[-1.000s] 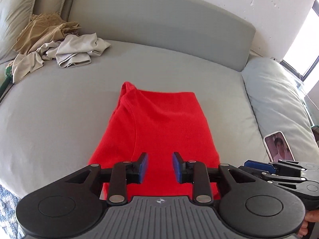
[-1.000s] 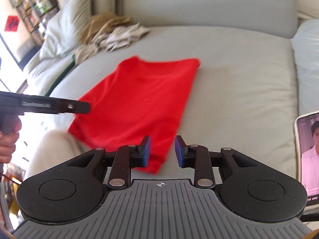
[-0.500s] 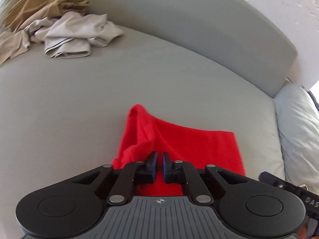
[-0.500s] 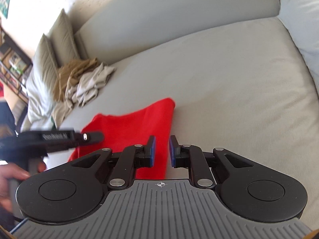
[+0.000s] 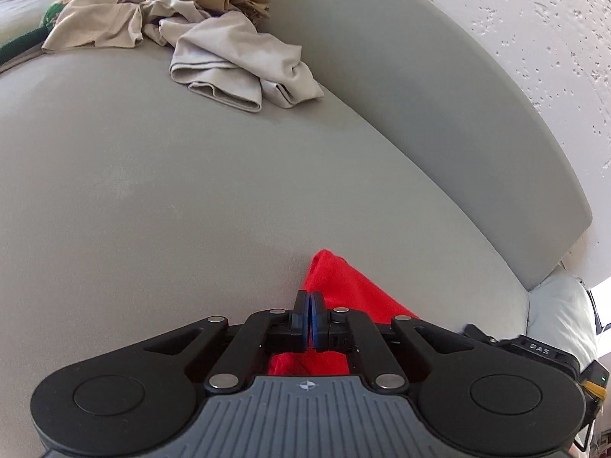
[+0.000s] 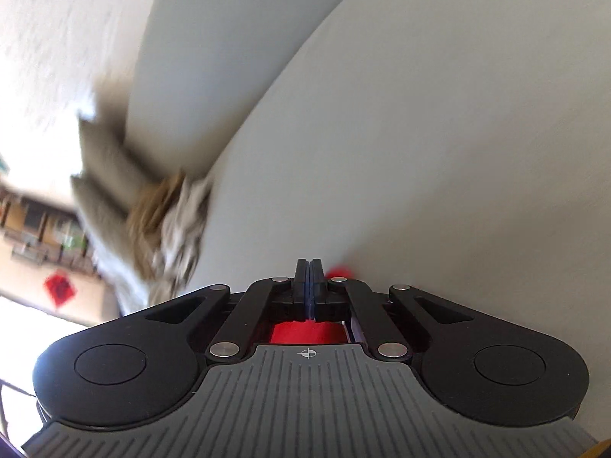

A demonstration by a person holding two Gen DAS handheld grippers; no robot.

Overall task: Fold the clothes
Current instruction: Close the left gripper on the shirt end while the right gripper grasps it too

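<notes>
Both tongs are pinched shut on the red shirt [image 5: 343, 290]: the left tongs [image 5: 308, 318] and the right tongs [image 6: 310, 290] each grip an edge low over the grey sofa [image 5: 152, 198]. I judge a fold is under way; crumpled beige clothes [image 5: 236, 65] lie unfolded farther back.

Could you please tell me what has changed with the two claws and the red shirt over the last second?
Both claws went from open above the shirt to shut on it: the left claw and the right claw each pinch the red shirt, and both have carried it forward over the grey cushion. The right view is now tilted and blurred. The pile of beige clothes stayed put at the back.
</notes>
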